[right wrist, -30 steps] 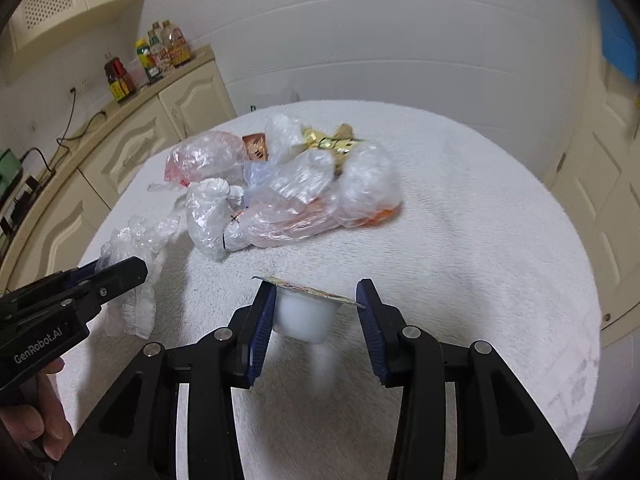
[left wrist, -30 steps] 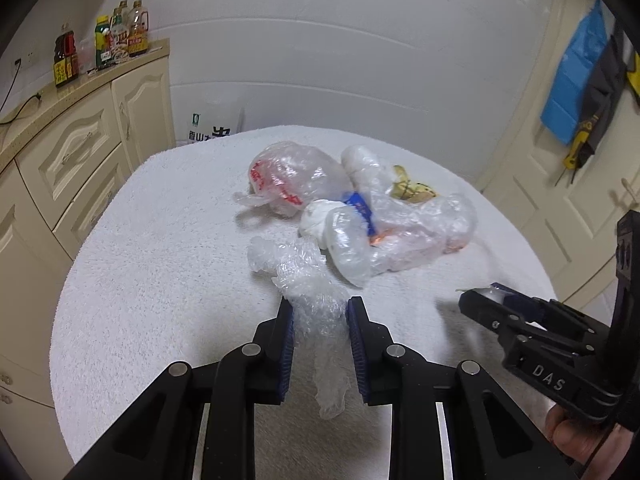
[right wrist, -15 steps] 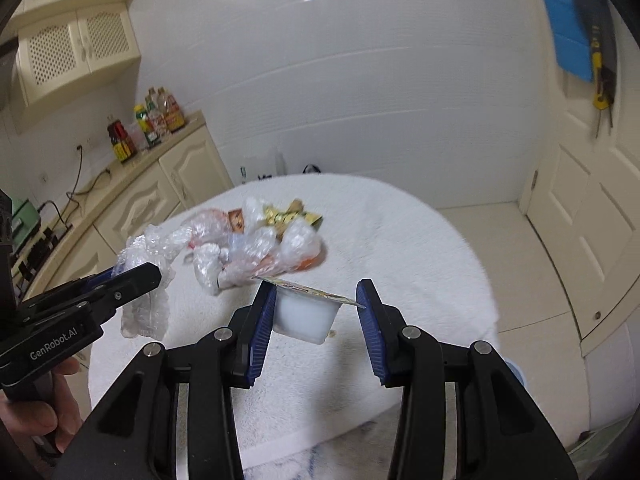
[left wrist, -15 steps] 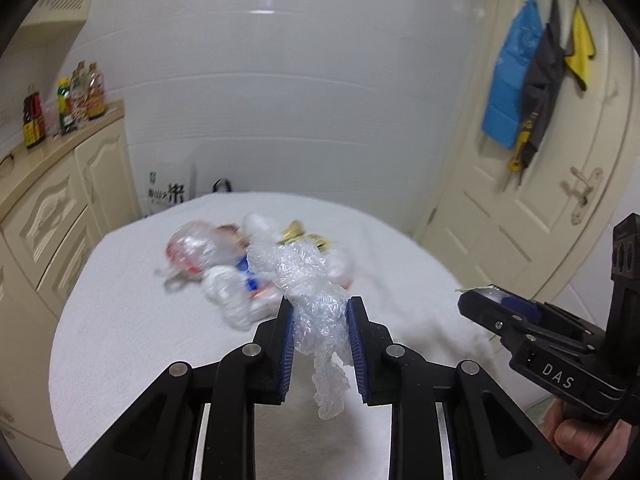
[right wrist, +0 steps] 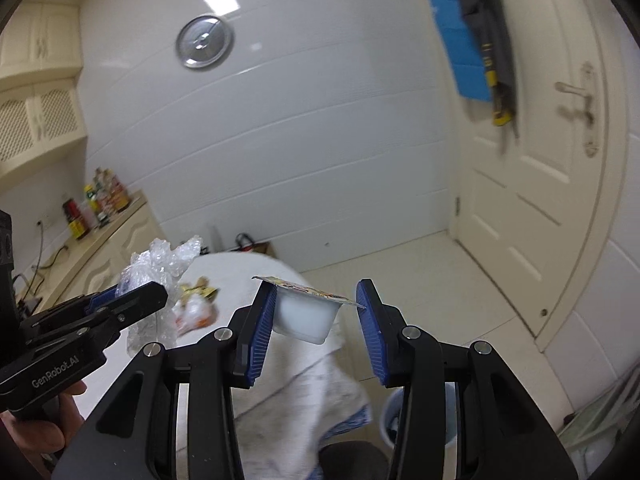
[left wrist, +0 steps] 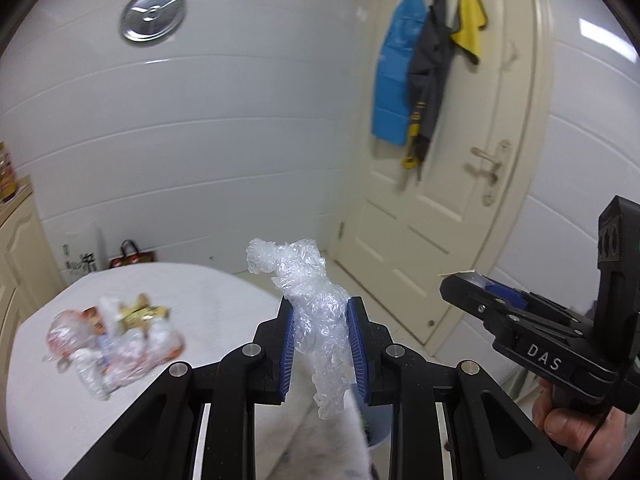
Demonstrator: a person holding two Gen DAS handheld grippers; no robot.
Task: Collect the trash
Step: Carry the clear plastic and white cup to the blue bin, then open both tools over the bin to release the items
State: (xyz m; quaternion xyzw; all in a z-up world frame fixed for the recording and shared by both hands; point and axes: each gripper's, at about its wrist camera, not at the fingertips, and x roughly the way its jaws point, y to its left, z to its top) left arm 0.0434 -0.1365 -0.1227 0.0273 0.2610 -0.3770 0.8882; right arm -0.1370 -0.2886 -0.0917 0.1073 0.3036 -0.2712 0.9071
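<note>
White wall panels took up most of the background, with a round table [left wrist: 60, 420] under a white fuzzy cloth down at the lower left. Farthest left on that cloth sat the leftover trash pile [left wrist: 116, 344], a blurry heap of clear bags and a gold wrapper, well away from both tools. Moving right, the left gripper [left wrist: 320, 340] was up in the air past the table edge, its blue pads squeezed in on a crumpled clear plastic wrap [left wrist: 316, 312] that stuck out above the jaws and dangled below them. Next over, the right gripper [right wrist: 316, 312] had a small white plastic cup [right wrist: 304, 316] with a partly peeled foil lid wedged between its fingers; the lid rim touched both pads, the cup body sat against the left one with a gap on the right. A blue bin [right wrist: 420, 416] peeked out low on the floor under it. Far right was a cream door [left wrist: 452, 200] with a blue apron [left wrist: 396, 72] hanging.
</note>
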